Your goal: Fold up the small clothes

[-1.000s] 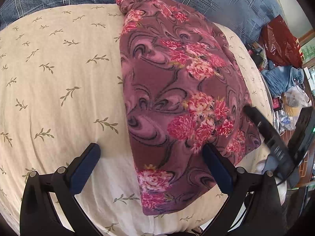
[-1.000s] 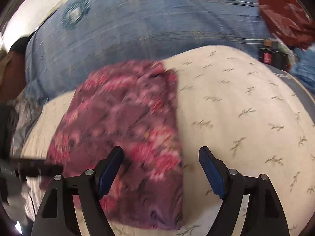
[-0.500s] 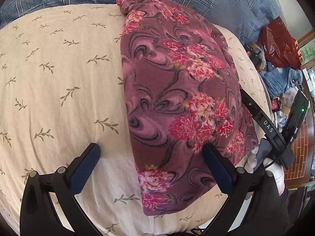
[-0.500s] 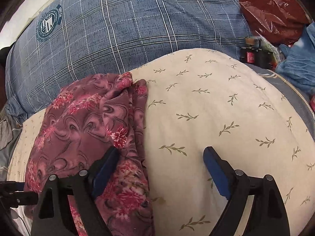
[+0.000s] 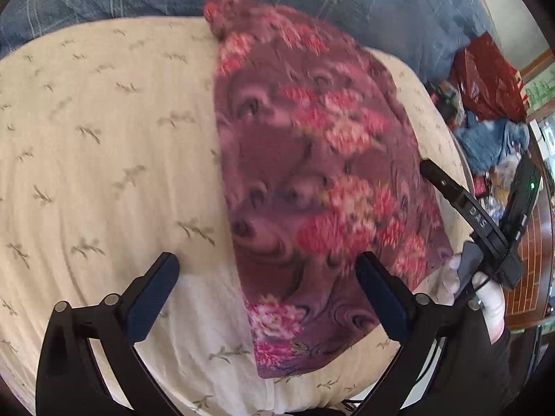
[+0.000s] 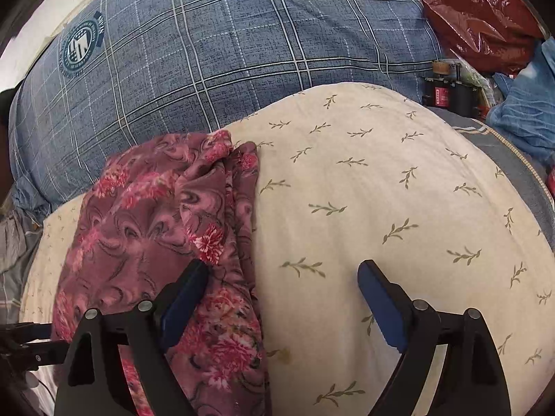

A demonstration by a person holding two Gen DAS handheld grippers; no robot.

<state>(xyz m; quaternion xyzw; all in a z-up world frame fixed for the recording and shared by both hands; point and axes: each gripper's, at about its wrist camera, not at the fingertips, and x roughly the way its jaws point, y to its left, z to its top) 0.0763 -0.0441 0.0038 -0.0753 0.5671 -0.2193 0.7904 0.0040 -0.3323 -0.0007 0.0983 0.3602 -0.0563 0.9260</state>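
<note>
While spread wide with nothing between the fingers, left gripper (image 5: 265, 277) and right gripper (image 6: 282, 279), jaws just opened further, poised over cream leaf-print cushion (image 6: 364, 208); folded maroon floral garment (image 6: 149, 228) lying along cushion's left edge, right-wrist view.

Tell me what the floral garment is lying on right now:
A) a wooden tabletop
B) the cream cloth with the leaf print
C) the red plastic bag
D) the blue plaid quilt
B: the floral garment lies folded on the cream leaf-print cloth, with the blue plaid quilt only behind it and the red bag off at the far corner.
</note>
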